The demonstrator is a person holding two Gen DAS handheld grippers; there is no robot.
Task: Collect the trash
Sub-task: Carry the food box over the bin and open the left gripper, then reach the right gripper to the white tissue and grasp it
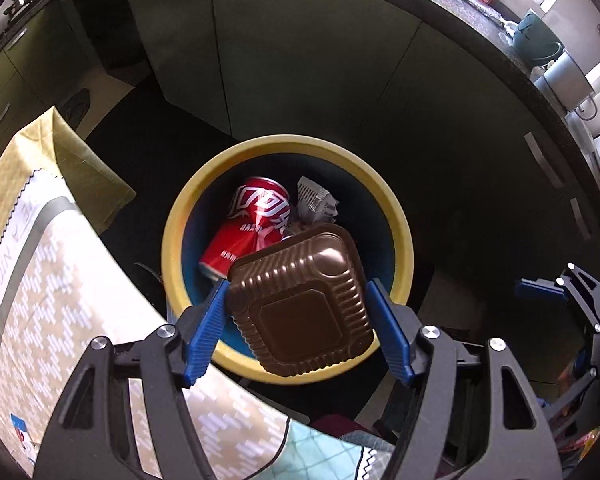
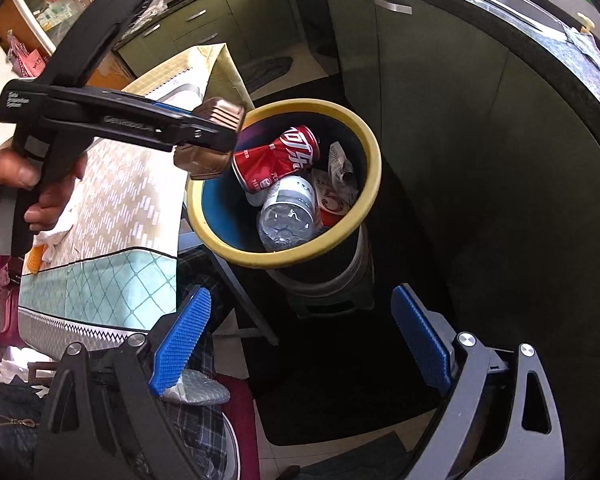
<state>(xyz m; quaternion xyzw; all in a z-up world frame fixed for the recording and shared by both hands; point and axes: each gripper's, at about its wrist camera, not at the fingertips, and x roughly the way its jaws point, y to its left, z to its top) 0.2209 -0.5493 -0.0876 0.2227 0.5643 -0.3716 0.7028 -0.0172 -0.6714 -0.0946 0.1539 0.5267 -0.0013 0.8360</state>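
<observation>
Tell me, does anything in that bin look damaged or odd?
Yes: the red can lying in the yellow-rimmed bin is dented and crumpled in the middle. Beside it lie a clear plastic bottle and crumpled paper. Nothing has visibly spilled outside the bin.

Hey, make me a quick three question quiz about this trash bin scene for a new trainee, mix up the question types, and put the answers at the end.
1. True or false: the left tool grips the brown plastic tray above the bin.
2. Multiple choice: which item lies inside the bin? A) a red can B) a green mug C) a spoon
3. Fill in: the right tool is ____ and holds nothing.

Key: 1. true 2. A 3. open
</observation>
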